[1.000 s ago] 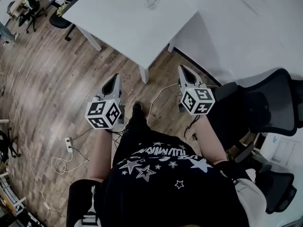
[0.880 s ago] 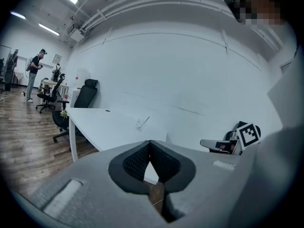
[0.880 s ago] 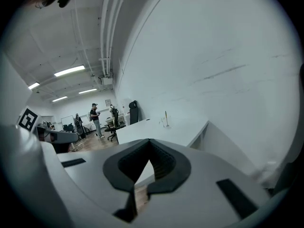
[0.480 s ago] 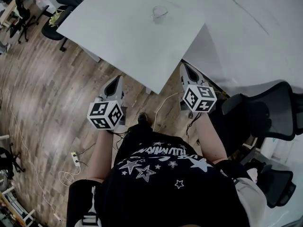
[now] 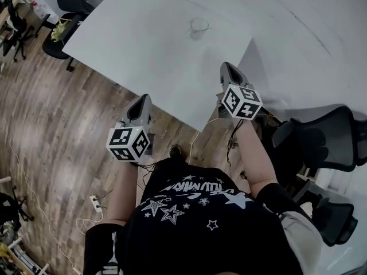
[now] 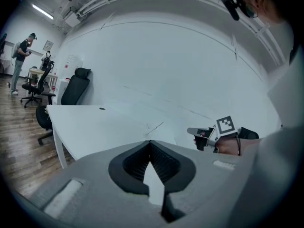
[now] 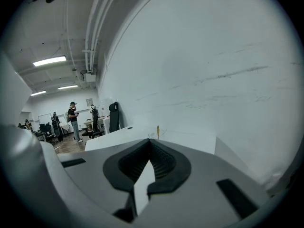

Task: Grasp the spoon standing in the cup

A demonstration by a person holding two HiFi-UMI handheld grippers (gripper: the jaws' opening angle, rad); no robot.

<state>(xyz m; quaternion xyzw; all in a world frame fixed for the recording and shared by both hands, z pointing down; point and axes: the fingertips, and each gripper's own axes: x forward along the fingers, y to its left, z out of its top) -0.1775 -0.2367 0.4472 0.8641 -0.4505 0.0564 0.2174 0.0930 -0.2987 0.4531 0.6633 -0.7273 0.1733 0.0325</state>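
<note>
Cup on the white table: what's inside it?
A spoon stands in the clear cup, its yellowish handle rising above the rim. The cup is too small and far away to show the spoon's bowl or any other contents.

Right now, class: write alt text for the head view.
Seen from above, a person holds the left gripper and right gripper, both shut and empty, near a white table; a clear cup stands far across it.

place: likely office | cues: white desk [image 5: 155,50], black swivel chairs [image 5: 321,139], wood-look floor [image 5: 51,119], ceiling strip lights [image 7: 50,61]
</note>
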